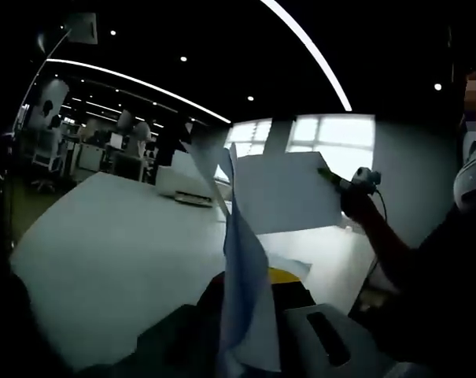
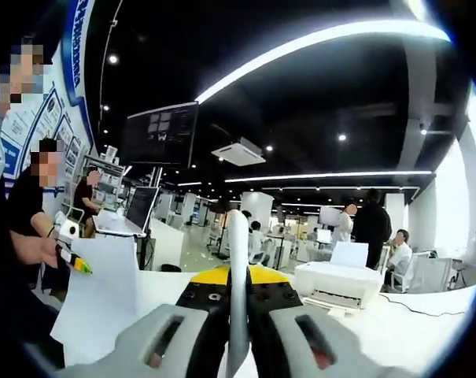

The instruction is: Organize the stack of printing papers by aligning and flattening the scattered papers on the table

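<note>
Between the left tongs (image 1: 249, 346), smooth thin printing papers (image 1: 245, 299) stand edge-on, clamped; the right tongs (image 2: 238, 346) pinch a paper sheet (image 2: 238, 283) above the matte white counter (image 1: 119, 244). Beyond sits a boxy white printer (image 2: 340, 282).

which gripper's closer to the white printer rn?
Right, likely. The printer sits just ahead-right of the right gripper; from the left gripper it lies far across the table.
</note>
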### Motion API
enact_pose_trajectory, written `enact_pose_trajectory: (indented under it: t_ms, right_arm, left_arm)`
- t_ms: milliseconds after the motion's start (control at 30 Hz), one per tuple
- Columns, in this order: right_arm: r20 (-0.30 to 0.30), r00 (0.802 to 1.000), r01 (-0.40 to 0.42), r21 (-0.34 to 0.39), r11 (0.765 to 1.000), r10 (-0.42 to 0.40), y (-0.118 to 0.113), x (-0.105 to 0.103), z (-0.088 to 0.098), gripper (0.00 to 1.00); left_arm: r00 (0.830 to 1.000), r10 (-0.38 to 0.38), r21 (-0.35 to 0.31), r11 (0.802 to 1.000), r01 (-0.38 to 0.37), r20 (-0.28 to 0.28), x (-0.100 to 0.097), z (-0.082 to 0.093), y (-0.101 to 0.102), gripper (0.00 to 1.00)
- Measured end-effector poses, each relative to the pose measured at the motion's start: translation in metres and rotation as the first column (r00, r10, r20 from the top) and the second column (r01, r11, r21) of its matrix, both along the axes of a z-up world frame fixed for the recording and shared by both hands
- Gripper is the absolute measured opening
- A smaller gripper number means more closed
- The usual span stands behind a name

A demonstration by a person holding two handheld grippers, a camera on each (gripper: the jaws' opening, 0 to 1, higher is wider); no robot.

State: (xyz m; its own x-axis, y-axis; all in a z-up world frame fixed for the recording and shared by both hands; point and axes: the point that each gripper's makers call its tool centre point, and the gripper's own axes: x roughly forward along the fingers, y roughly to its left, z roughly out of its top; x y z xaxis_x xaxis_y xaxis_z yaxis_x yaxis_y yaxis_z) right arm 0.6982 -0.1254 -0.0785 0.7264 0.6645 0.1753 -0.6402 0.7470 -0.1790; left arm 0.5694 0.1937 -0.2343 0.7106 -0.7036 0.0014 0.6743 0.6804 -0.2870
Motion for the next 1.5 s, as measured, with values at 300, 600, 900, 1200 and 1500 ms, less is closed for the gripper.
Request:
enact_pose_trajectory:
  t_ms: [300,600,900,1200,1500]
  right_arm:
    - [0.037,0.999,-0.026,-0.008,1.000,0.027,0.011,-0.012,0.014,0.02]
    - [0.068,0.997,-0.047,-0.022,0.999,0.049,0.020,-0.024,0.025,0.02]
    - [0.094,0.993,-0.065,-0.032,0.997,0.068,0.029,-0.034,0.033,0.02]
    - [0.104,0.992,-0.073,-0.033,0.997,0.076,0.034,-0.040,0.036,0.02]
    - [0.110,0.990,-0.082,-0.026,0.996,0.085,0.039,-0.046,0.039,0.02]
  left_arm:
    - [1.000,0.004,-0.001,1.000,-0.004,0.002,0.001,0.001,0.001,0.06]
    - [1.000,0.006,-0.006,1.000,-0.006,0.004,0.001,0.001,0.002,0.06]
    - [1.000,0.008,-0.012,1.000,-0.008,0.002,0.003,-0.001,0.006,0.06]
    - [1.000,0.009,-0.017,1.000,-0.009,0.001,0.005,-0.003,0.010,0.06]
    - [1.000,0.011,-0.020,1.000,-0.011,0.001,0.005,-0.003,0.013,0.06]
